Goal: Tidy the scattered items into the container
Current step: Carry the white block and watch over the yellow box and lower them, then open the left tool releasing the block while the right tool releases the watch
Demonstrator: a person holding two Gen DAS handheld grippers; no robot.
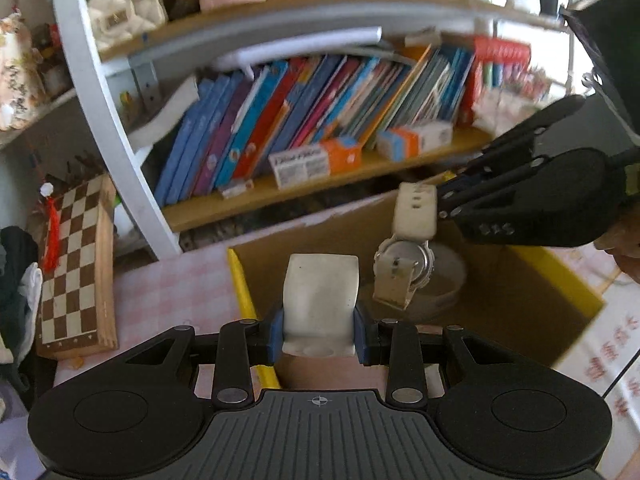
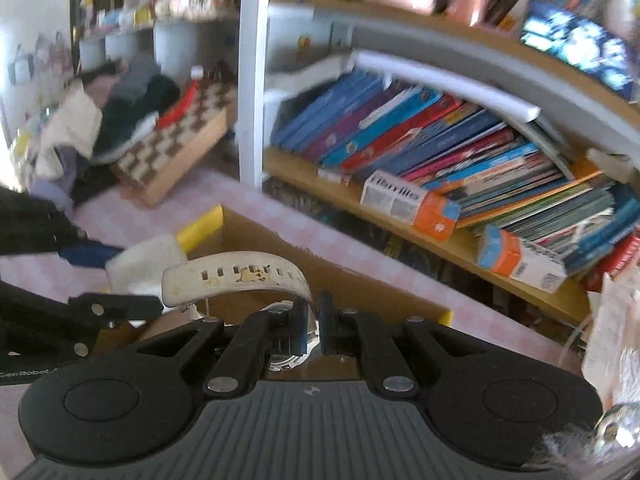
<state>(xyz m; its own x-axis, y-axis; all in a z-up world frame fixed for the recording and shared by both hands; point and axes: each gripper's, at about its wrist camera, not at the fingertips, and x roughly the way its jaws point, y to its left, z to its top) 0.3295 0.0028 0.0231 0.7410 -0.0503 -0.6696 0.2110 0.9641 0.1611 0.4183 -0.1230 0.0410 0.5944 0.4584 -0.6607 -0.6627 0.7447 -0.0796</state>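
Observation:
My left gripper (image 1: 319, 332) is shut on a white, squarish soft object (image 1: 320, 292), held over the near edge of an open cardboard box (image 1: 242, 288) with yellow rims. My right gripper (image 1: 442, 202) comes in from the right, shut on the strap of a white wristwatch (image 1: 404, 260) that dangles above the inside of the box. In the right wrist view the right gripper (image 2: 315, 320) pinches the white strap (image 2: 236, 276), which arches to the left, and the watch face is partly hidden under the fingers. There the left gripper (image 2: 136, 278) with its white object (image 2: 148, 258) is at the box's yellow corner (image 2: 200, 228).
A white round dish (image 1: 452, 284) lies in the box. The box stands on a pink checked cloth (image 1: 168, 280). Behind it is a bookshelf (image 1: 320, 184) with leaning books and small cartons. A chessboard (image 1: 76, 264) and a pile of clothes (image 1: 16, 280) are at the left.

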